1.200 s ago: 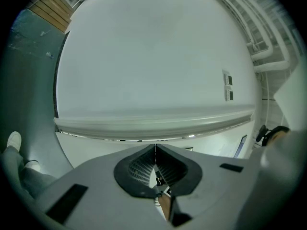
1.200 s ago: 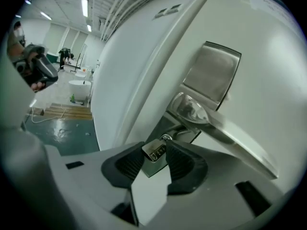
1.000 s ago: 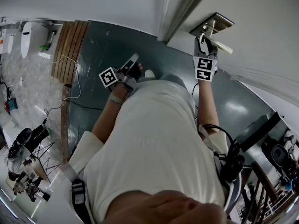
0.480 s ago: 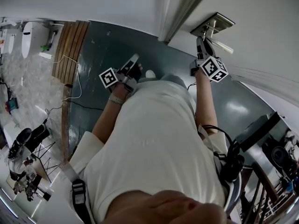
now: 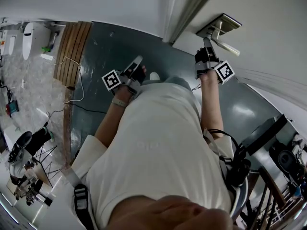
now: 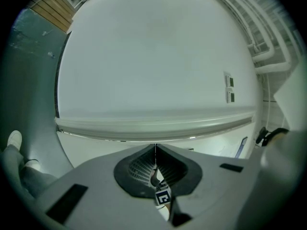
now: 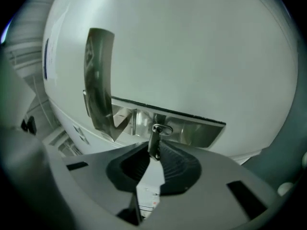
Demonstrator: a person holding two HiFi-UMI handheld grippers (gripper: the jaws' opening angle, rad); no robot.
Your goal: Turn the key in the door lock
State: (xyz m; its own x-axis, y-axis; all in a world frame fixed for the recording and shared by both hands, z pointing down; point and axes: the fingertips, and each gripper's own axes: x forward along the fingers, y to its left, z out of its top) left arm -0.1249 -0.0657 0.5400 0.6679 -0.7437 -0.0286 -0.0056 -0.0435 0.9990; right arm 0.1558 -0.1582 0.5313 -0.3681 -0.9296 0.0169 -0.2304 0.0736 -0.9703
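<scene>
A small metal key point(image 7: 154, 145) sticks out of the lock cylinder point(image 7: 162, 128) in a shiny lock plate point(image 7: 192, 131) on the white door. The plate point(image 5: 221, 25) and the door handle point(image 5: 226, 47) also show in the head view. My right gripper point(image 7: 154, 151) points level at the lock. Its jaws have just been closing, and the pads now pinch the key's head. The same right gripper point(image 5: 206, 46) shows from above, its marker cube turned to the right. My left gripper point(image 5: 138, 60) hangs low by the person's side, its jaws shut point(image 6: 155, 150) on nothing.
The lever handle point(image 7: 98, 80) stands to the left of the key. A door frame edge point(image 5: 171, 18) runs beside the lock. On the floor are a white shoe point(image 5: 153, 75), wooden boards point(image 5: 72, 49) and a loose cable point(image 5: 76, 83). Gear stands at lower left point(image 5: 26, 169) and right point(image 5: 283, 155).
The right gripper has rolled about a quarter turn at the lock, its marker cube swinging to the right, and its jaws have closed onto the key. The left hand has stayed still.
</scene>
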